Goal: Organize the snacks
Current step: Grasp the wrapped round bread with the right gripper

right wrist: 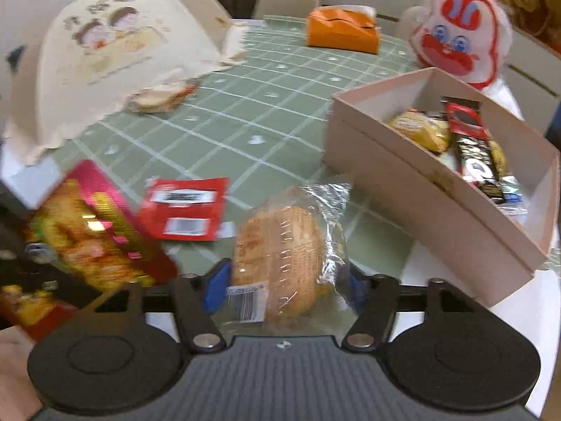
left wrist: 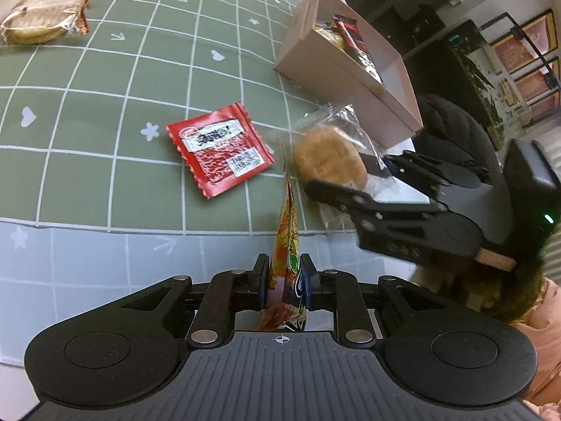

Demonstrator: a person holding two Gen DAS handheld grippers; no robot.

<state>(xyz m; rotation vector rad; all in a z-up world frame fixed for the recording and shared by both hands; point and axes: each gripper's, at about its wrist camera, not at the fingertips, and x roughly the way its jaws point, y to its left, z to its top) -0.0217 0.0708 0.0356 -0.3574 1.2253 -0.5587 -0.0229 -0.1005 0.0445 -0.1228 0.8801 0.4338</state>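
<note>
My left gripper [left wrist: 284, 282] is shut on a colourful snack packet [left wrist: 288, 245], held edge-on above the table; the packet also shows in the right wrist view [right wrist: 94, 235] at the left. My right gripper [right wrist: 285, 282] is shut on a clear-wrapped round cake [right wrist: 280, 249]; in the left wrist view the gripper [left wrist: 345, 175] and cake [left wrist: 328, 161] hang beside the box. A red sachet [left wrist: 221, 149] lies flat on the green checked cloth [left wrist: 105, 80], also seen from the right wrist [right wrist: 182, 210]. The pink open box [right wrist: 420, 189] holds several snacks.
Another wrapped cake [left wrist: 38, 21] lies at the far left by a beige paper bag [right wrist: 115, 52]. An orange tissue box [right wrist: 342, 31] and a red-white plush bag [right wrist: 459, 38] stand at the far side. The table edge runs beside the pink box [left wrist: 336, 70].
</note>
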